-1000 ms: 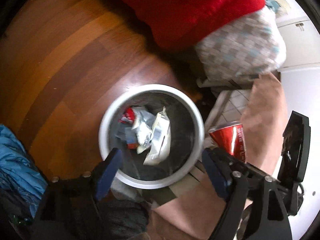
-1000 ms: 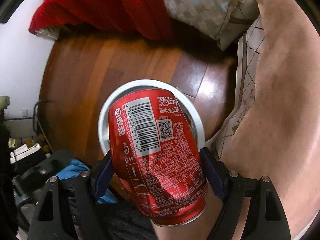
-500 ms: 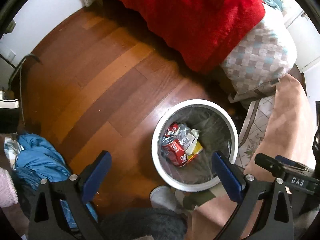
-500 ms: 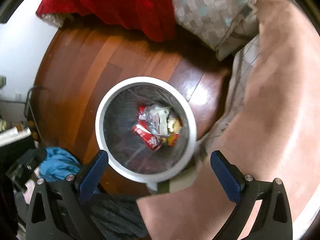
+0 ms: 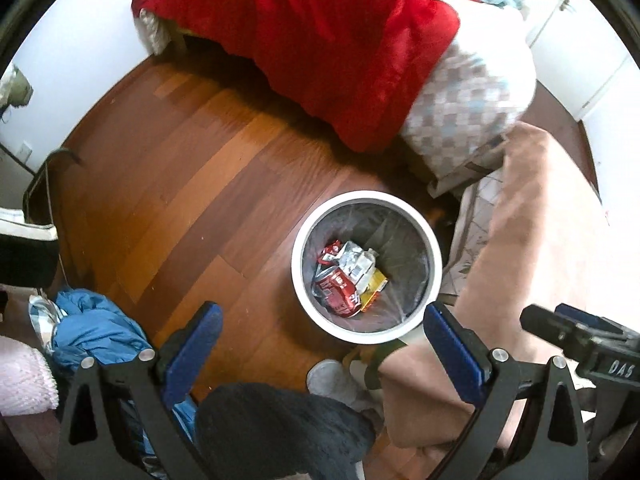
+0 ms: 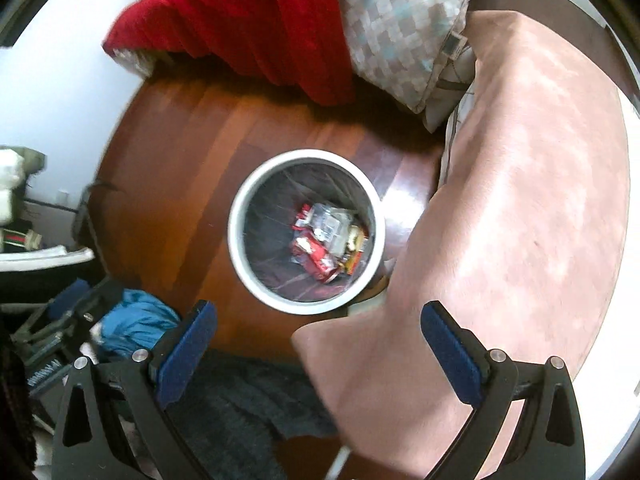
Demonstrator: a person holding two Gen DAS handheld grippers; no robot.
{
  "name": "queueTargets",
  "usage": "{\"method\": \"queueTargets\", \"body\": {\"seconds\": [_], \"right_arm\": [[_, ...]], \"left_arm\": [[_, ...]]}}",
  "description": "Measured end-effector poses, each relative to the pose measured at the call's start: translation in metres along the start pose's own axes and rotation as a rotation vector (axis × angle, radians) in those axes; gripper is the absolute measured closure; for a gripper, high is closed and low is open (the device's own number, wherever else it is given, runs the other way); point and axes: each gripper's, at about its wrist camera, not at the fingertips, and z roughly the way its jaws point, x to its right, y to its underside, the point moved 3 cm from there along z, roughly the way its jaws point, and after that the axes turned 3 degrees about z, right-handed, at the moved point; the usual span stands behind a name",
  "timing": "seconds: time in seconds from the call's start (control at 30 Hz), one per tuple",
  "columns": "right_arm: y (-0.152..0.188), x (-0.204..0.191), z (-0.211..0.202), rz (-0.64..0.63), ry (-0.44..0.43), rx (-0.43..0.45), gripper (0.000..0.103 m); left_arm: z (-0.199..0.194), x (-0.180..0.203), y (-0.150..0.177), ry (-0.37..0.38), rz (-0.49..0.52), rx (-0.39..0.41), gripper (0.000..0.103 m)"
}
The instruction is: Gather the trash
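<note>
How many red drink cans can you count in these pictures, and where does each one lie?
1. The red can lies inside the white bin, among wrappers on the liner. Others may be hidden beneath that trash.

The waste bin (image 5: 366,266) stands on the wooden floor (image 5: 180,184), close by the corner of the bed (image 5: 468,108). Inside it, at the bottom, a drink can (image 5: 336,290) lies on its side with crumpled wrappers (image 5: 354,260) just behind it and touching it. A blanket (image 5: 320,40) hangs over the bed's edge, behind the bin. A heap of clothing (image 5: 94,328) lies on the floor well to the bin's left. A covered seat (image 6: 520,208) sits just to the bin's right. Both tongs hang above the floor nearer than the bin, pointing down: the left tongs (image 5: 320,344) with the bin to their right, the right tongs (image 6: 318,344) with it straight ahead.
</note>
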Motion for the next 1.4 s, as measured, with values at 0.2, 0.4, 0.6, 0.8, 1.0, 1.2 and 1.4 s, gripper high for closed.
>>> {"method": "queueTargets", "body": {"seconds": [0.2, 0.4, 0.6, 0.8, 1.0, 1.2, 1.4], "right_arm": [[0.019, -0.007, -0.055, -0.03, -0.075, 0.068, 0.0], [0.038, -0.013, -0.108, -0.087, -0.115, 0.108, 0.0], [0.048, -0.019, -0.154, -0.12, -0.152, 0.142, 0.0], [0.057, -0.025, -0.193, -0.155, -0.182, 0.172, 0.0], [0.063, -0.036, -0.213, -0.189, -0.184, 0.18, 0.0], [0.062, -0.042, -0.215, -0.212, -0.179, 0.176, 0.0], [0.064, -0.047, -0.214, -0.217, -0.176, 0.17, 0.0]], "left_arm": [[-0.051, 0.017, 0.015, 0.05, 0.039, 0.051, 0.001], [-0.101, 0.032, 0.021, 0.122, 0.06, 0.092, 0.001], [-0.147, 0.038, 0.022, 0.162, 0.067, 0.149, 0.001], [-0.174, 0.039, 0.021, 0.195, 0.064, 0.18, 0.001], [-0.189, 0.036, 0.022, 0.204, 0.064, 0.202, 0.001], [-0.194, 0.033, 0.023, 0.21, 0.056, 0.209, 0.001], [-0.195, 0.028, 0.021, 0.22, 0.048, 0.205, 0.001]]}}
